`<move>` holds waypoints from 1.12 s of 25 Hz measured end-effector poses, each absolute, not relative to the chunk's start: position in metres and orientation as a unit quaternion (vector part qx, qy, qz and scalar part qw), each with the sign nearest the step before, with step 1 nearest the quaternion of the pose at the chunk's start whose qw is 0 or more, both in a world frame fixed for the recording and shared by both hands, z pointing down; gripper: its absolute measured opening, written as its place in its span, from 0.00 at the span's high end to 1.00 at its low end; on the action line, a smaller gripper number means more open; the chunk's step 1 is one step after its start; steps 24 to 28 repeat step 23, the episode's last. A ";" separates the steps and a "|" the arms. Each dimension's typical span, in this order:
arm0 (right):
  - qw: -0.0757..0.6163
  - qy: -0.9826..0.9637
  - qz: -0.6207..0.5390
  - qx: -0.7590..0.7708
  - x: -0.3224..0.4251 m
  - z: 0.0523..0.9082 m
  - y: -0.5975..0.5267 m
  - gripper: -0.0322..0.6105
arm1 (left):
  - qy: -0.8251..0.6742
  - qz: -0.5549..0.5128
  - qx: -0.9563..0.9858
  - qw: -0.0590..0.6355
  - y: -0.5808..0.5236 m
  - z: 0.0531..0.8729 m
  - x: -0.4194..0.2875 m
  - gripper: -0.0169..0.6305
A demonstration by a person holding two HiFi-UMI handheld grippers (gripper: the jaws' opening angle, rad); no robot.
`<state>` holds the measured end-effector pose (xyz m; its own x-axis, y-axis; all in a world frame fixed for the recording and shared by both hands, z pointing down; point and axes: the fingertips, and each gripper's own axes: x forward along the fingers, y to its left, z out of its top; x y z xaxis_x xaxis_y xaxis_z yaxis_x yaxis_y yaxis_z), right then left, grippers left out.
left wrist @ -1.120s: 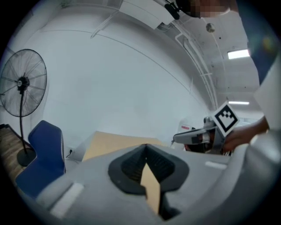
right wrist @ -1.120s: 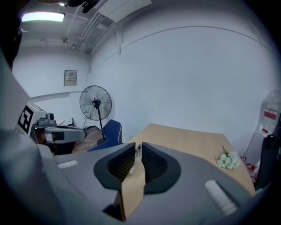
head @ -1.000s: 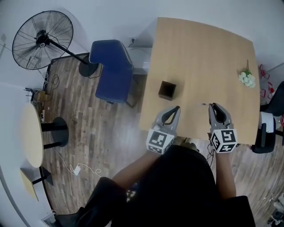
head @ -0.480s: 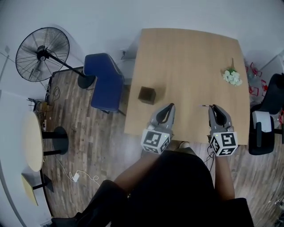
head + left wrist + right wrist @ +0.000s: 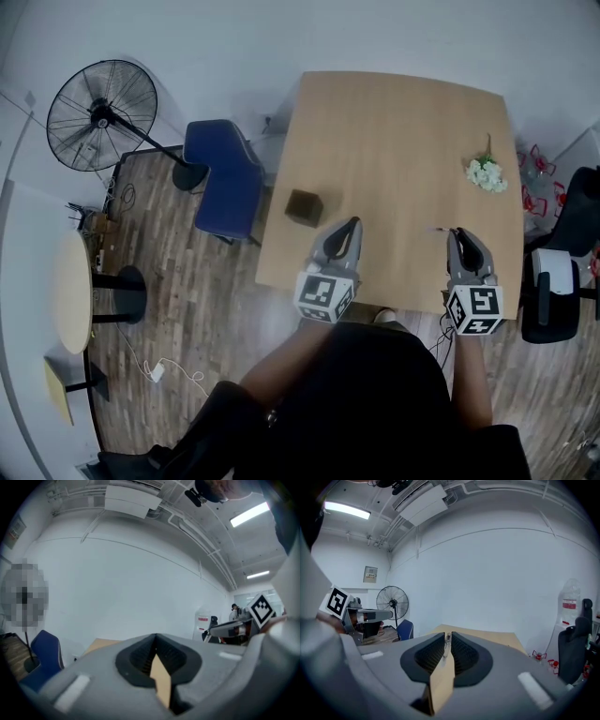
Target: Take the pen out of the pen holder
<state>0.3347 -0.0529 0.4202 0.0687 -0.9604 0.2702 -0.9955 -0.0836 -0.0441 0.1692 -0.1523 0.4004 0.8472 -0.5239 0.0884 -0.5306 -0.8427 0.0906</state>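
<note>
A dark square pen holder (image 5: 303, 207) stands on the wooden table (image 5: 403, 131) near its left edge. My right gripper (image 5: 457, 234) hovers over the table's front right part, shut on a thin pen (image 5: 439, 228) that pokes out to the left of its tips. In the right gripper view the pen (image 5: 448, 640) stands pinched between the closed jaws of the right gripper (image 5: 447, 644). My left gripper (image 5: 351, 225) sits just right of the holder, apart from it. In its own view the left gripper (image 5: 156, 645) is shut with nothing in it.
A small bunch of white flowers (image 5: 487, 174) lies at the table's right edge. A blue chair (image 5: 225, 173) and a standing fan (image 5: 101, 114) are left of the table. A black chair (image 5: 553, 281) stands to the right, a round side table (image 5: 70, 292) far left.
The head view has shifted. Both grippers now sit farther right of the pen holder than a second ago, the right one still gripping the pen.
</note>
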 end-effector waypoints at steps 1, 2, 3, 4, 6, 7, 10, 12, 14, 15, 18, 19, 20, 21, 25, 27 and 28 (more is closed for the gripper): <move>0.077 -0.673 0.114 0.727 0.338 0.420 -0.051 0.88 | -0.277 0.030 0.959 0.056 -0.151 0.401 0.171 0.97; 0.077 -0.673 0.112 0.727 0.341 0.419 -0.049 0.88 | -0.278 0.030 0.958 0.056 -0.150 0.401 0.173 0.97; 0.077 -0.673 0.110 0.728 0.344 0.418 -0.047 0.88 | -0.279 0.030 0.958 0.055 -0.148 0.401 0.175 0.97; 0.077 -0.672 0.109 0.728 0.347 0.417 -0.045 0.88 | -0.280 0.031 0.958 0.054 -0.147 0.401 0.177 0.97; 0.076 -0.671 0.108 0.730 0.352 0.417 -0.040 0.88 | -0.281 0.032 0.957 0.054 -0.143 0.403 0.180 0.97; 0.076 -0.671 0.107 0.730 0.354 0.416 -0.037 0.88 | -0.282 0.033 0.957 0.054 -0.141 0.403 0.181 0.97; 0.075 -0.670 0.105 0.731 0.358 0.416 -0.030 0.88 | -0.284 0.034 0.957 0.056 -0.137 0.404 0.184 0.97; 0.075 -0.670 0.105 0.731 0.360 0.416 -0.027 0.88 | -0.284 0.034 0.957 0.056 -0.134 0.404 0.186 0.97; 0.075 -0.670 0.105 0.731 0.361 0.416 -0.023 0.88 | -0.283 0.034 0.957 0.055 -0.131 0.404 0.189 0.97; 0.075 -0.670 0.105 0.731 0.363 0.416 -0.021 0.88 | -0.283 0.034 0.957 0.054 -0.129 0.404 0.191 0.97; 0.074 -0.669 0.106 0.732 0.366 0.417 -0.017 0.88 | -0.281 0.033 0.958 0.054 -0.125 0.404 0.195 0.97; 0.074 -0.669 0.106 0.732 0.367 0.418 -0.016 0.88 | -0.281 0.033 0.958 0.055 -0.124 0.405 0.196 0.97; 0.073 -0.668 0.107 0.733 0.368 0.418 -0.014 0.88 | -0.281 0.033 0.958 0.055 -0.123 0.406 0.196 0.97; 0.072 -0.667 0.107 0.733 0.368 0.418 -0.013 0.88 | -0.280 0.034 0.958 0.055 -0.121 0.406 0.196 0.97; 0.070 -0.666 0.107 0.735 0.368 0.418 -0.011 0.88 | -0.280 0.035 0.958 0.055 -0.119 0.408 0.196 0.97; 0.070 -0.666 0.107 0.735 0.368 0.418 -0.011 0.88 | -0.280 0.035 0.958 0.055 -0.119 0.408 0.196 0.97; 0.070 -0.666 0.107 0.735 0.368 0.418 -0.011 0.88 | -0.280 0.035 0.958 0.055 -0.119 0.408 0.196 0.97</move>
